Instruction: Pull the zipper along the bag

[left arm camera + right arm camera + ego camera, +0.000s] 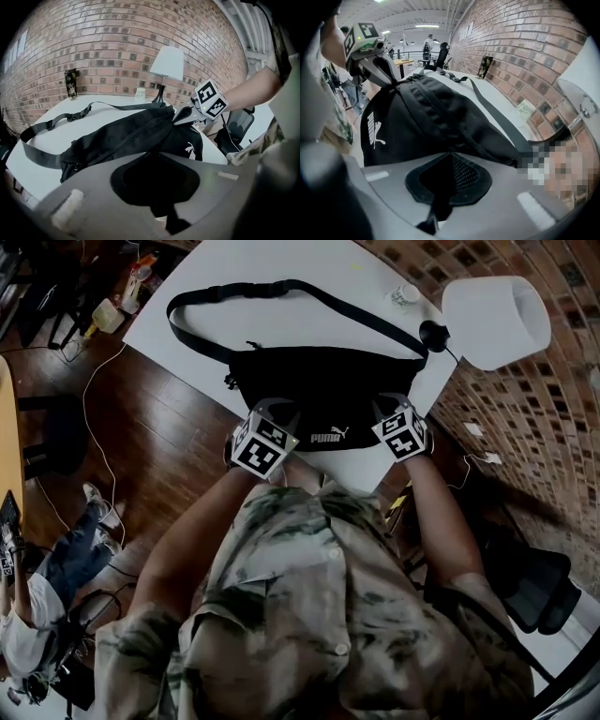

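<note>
Black Puma waist bag (pixel 323 385) on white tabletop (pixel 281 259); left gripper (pixel 272 412) and right gripper (pixel 387 403) each clenched on its near edge.

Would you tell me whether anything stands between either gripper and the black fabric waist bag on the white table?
Nothing visible does: left gripper and right gripper each grip the black fabric waist bag near its ends.

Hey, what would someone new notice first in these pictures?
A black bag lies across the white table, its strap looped behind it. The left claw and right claw each pinch the bag, one near either end. A white lamp stands at the table's right corner.
</note>
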Motion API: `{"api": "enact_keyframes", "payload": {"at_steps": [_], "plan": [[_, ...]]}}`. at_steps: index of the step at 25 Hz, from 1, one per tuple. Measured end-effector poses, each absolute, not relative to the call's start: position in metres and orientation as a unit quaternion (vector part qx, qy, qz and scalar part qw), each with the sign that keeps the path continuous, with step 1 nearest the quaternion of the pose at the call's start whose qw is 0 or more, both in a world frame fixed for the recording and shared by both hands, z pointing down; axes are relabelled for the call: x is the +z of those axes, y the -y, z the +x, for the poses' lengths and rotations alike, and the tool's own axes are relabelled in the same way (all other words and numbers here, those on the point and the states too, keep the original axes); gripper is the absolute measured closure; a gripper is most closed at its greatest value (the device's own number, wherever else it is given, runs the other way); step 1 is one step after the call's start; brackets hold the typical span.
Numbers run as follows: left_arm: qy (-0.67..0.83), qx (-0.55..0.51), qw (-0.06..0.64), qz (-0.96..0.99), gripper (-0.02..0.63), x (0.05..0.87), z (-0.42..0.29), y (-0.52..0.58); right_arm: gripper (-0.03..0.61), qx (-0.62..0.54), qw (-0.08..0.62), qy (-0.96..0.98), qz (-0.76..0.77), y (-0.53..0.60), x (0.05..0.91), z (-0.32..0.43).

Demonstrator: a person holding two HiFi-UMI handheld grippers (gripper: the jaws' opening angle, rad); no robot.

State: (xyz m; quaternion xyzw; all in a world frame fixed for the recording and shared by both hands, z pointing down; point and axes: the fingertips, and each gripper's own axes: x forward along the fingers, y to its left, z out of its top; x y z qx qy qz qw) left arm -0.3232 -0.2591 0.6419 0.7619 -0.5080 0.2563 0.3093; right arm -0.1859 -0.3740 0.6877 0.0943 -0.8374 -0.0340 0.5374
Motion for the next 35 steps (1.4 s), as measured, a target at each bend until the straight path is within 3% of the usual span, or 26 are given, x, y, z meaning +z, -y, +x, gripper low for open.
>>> {"api": "enact_keyframes", "payload": {"at_steps": [21,29,31,35], "plan": [[0.487,0.222,0.302,0.789,0.583,0.650,-0.345,0.257,0.572,-0.040,0.564,0.815,0.128,0.376,0.686,-0.188],[0.500,0.241,0.263,0.789,0.571,0.649,-0.336,0.252,0.566,-0.015,0.515,0.841,0.165,0.378,0.675,-0.187],[0.512,0.245,0.259,0.781,0.570,0.650,-0.336,0.248,0.513,-0.022,0.497,0.850,0.175,0.377,0.666,-0.182],[0.544,0.257,0.252,0.758,0.566,0.646,-0.343,0.233,0.520,-0.033,0.455,0.873,0.175,0.357,0.635,-0.164]]}}
